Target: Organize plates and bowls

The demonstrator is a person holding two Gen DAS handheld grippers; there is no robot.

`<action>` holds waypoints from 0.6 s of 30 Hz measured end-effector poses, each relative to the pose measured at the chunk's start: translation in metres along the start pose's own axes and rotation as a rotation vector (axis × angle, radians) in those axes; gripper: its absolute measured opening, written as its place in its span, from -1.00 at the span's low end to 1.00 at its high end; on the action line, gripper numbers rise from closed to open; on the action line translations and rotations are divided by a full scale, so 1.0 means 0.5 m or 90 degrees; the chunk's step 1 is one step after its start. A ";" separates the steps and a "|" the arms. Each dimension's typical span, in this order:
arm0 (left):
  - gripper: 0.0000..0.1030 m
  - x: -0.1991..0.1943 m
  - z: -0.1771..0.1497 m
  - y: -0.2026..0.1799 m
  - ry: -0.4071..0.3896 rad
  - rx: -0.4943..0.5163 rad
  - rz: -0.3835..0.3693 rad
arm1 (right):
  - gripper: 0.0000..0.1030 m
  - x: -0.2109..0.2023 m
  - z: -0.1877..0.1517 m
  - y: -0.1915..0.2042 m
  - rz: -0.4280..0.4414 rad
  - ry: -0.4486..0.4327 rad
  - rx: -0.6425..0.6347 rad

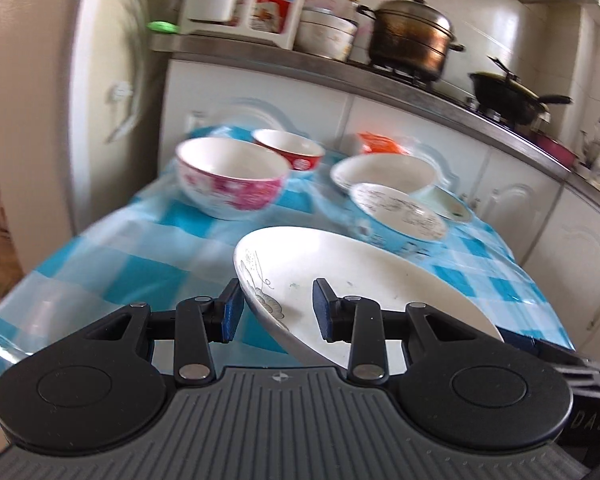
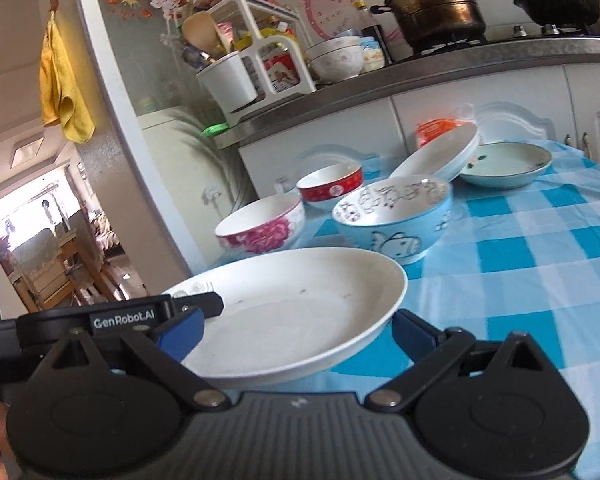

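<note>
One blue-checked tablecloth beside kitchen cabinets.

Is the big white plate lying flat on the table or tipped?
Tipped. The big white plate is held off the checked tablecloth, its rim between the left gripper pads, one edge higher.

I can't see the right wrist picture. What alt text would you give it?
A large white plate lies between the right gripper's blue fingers above a blue-checked tablecloth. Behind stand a blue cartoon bowl, pink floral bowl and red bowl.
</note>
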State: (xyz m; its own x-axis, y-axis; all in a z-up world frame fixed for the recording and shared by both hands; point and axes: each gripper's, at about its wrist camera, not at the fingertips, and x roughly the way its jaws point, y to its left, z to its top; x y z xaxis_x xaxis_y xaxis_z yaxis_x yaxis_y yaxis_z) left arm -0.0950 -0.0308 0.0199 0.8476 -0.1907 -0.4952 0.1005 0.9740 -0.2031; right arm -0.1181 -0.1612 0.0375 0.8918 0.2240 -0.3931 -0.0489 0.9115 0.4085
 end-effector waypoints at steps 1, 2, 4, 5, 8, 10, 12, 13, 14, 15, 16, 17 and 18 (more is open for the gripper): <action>-0.23 0.004 0.003 0.012 0.000 -0.012 0.011 | 0.94 0.015 -0.001 0.010 0.008 0.006 -0.004; -0.23 0.010 0.006 0.027 0.001 -0.020 0.020 | 0.94 0.030 -0.002 0.020 0.016 0.011 -0.007; -0.23 0.017 0.008 0.054 0.003 -0.035 0.035 | 0.94 0.058 -0.002 0.032 0.029 0.018 -0.010; -0.23 0.022 0.011 0.061 0.003 -0.040 0.041 | 0.94 0.071 -0.002 0.039 0.031 0.020 -0.016; -0.23 0.039 0.014 0.079 0.003 -0.052 0.055 | 0.94 0.103 -0.001 0.052 0.035 0.025 -0.027; -0.24 0.043 0.013 0.090 0.007 -0.062 0.061 | 0.94 0.121 -0.001 0.058 0.037 0.031 -0.030; -0.26 0.053 0.013 0.097 0.005 -0.061 0.065 | 0.93 0.133 -0.004 0.063 0.036 0.032 -0.035; -0.26 0.059 0.014 0.101 0.007 -0.062 0.066 | 0.93 0.138 -0.004 0.066 0.035 0.033 -0.039; -0.26 0.061 0.011 0.102 0.010 -0.066 0.066 | 0.93 0.141 -0.004 0.066 0.033 0.034 -0.041; -0.26 0.064 0.009 0.105 0.012 -0.068 0.066 | 0.93 0.143 -0.005 0.065 0.032 0.035 -0.041; -0.26 0.069 0.008 0.109 0.016 -0.069 0.066 | 0.93 0.147 -0.006 0.065 0.031 0.037 -0.040; -0.27 0.075 0.005 0.113 0.020 -0.071 0.067 | 0.93 0.152 -0.008 0.064 0.030 0.041 -0.039; -0.27 0.079 0.003 0.114 0.025 -0.073 0.067 | 0.93 0.157 -0.011 0.062 0.028 0.047 -0.036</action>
State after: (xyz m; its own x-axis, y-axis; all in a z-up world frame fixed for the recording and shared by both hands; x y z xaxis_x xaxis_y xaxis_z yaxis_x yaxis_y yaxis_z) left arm -0.0549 0.0175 -0.0098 0.8293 -0.0950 -0.5507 -0.0500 0.9689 -0.2424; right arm -0.0521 -0.1134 0.0151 0.8530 0.2875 -0.4357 -0.1150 0.9177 0.3804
